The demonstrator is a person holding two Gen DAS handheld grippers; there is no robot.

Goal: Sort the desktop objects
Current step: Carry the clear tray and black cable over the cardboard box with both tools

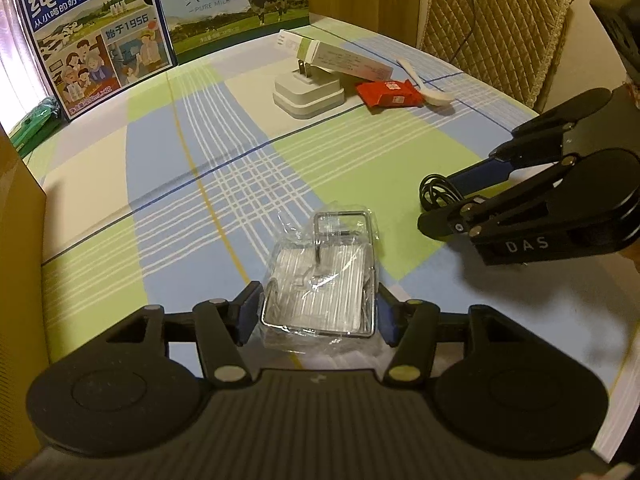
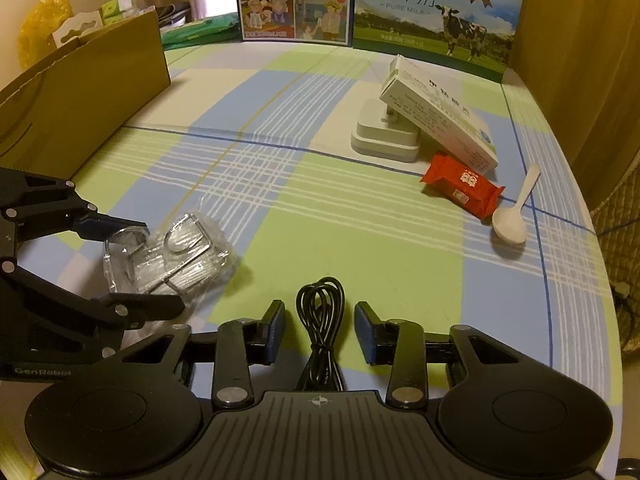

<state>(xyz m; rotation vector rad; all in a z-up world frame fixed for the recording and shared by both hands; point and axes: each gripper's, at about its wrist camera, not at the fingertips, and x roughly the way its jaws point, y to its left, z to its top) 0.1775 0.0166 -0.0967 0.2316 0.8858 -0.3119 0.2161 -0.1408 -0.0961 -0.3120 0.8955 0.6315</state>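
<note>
Left wrist view: nearest the lens, at lower centre, left gripper (image 1: 316, 314) with jaws apart, straddling a plastic-wrapped metal hook (image 1: 320, 280); pads just beside its sides, contact not certain. Probably lined up for a squeeze, since the loose film gives little firm purchase. At right edge, right gripper (image 1: 436, 208) low over a coiled black cable (image 1: 434, 194). Upper centre: white charger (image 1: 308, 94) with a long carton (image 1: 340, 56) leaning on it, red snack packet (image 1: 390, 94) and white spoon (image 1: 430, 88) close by.

Right wrist view: lower centre, right-hand jaws spread wide with the cable lying between them, untouched. At left, the other claw around the wrapped hook. Upper left, a brown cardboard box (image 2: 80, 92), open-topped, interior hidden from this angle; likely a sorting bin. Remaining items clustered at upper right, all outside any container.
</note>
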